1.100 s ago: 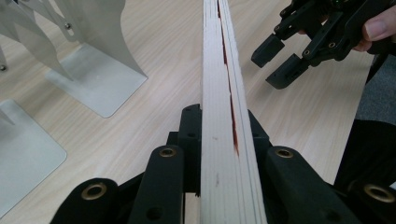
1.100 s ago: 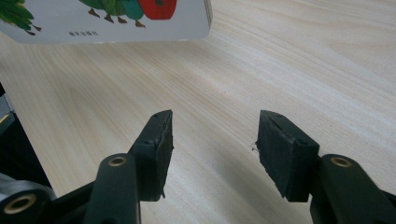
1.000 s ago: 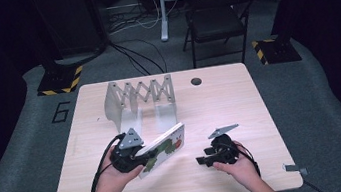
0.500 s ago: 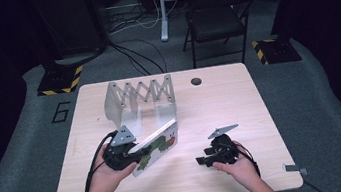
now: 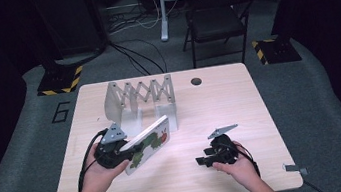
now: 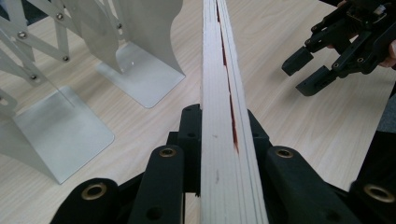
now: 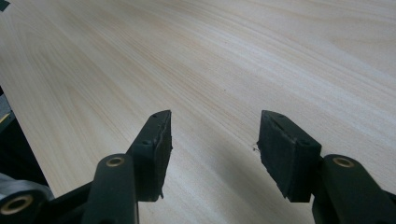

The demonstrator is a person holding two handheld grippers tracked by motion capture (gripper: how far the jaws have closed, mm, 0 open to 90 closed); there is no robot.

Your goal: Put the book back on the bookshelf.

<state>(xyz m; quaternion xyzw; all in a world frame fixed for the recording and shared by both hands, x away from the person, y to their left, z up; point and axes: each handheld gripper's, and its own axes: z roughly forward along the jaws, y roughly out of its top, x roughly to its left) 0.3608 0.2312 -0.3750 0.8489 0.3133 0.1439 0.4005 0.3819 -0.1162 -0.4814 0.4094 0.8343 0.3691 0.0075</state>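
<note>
Carrying book [image 5: 147, 143] clamped in left gripper [image 5: 116, 154] toward rack [image 5: 141, 100]; your right gripper [image 5: 207, 160] waits half-open, empty. Next: line book's spine with slot.

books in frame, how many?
1. The book is clamped in the left tool, just in front of the metal rack. No others visible.

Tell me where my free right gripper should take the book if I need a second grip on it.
Take the far end of the book, which sticks out past the left gripper toward the metal rack. Come from the right gripper's side, open jaws straddling the thin thickness: the covers are flat and the book is held on edge, probably the firmest pinch.
</note>
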